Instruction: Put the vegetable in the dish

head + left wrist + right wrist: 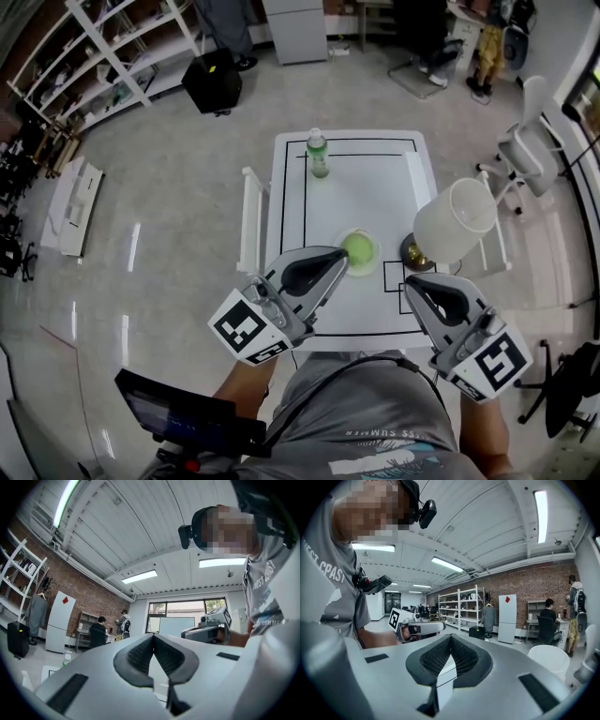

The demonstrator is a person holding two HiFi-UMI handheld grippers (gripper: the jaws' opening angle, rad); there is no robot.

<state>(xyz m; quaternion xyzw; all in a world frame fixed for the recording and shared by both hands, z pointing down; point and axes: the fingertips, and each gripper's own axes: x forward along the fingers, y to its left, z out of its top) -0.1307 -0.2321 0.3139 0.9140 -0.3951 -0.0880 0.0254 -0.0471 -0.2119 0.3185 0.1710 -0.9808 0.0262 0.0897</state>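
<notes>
Left gripper (330, 264) and right gripper (417, 286) were both closed on nothing, while the round green vegetable (357, 247) sat in the dish (377, 255) just beside the lamp (456, 219), seemingly light, smooth and roll-prone, best pinched across its middle.

Grey T-shirt (375, 403): white print "SUMMER" across lower front in head view.
Same T-shirt in right gripper view (328, 588): chest lettering partly cut off, last word looks like "COAST".
Left gripper view: chest lettering on T-shirt too bent to read surely; "SUMME…" below it.
Beside T-shirt, cubes on left gripper (339, 255) and right gripper (412, 281): square black-white code markers, no letters.
Far from T-shirt, white cabinet (507, 618): red diamond sign, no legible text.
</notes>
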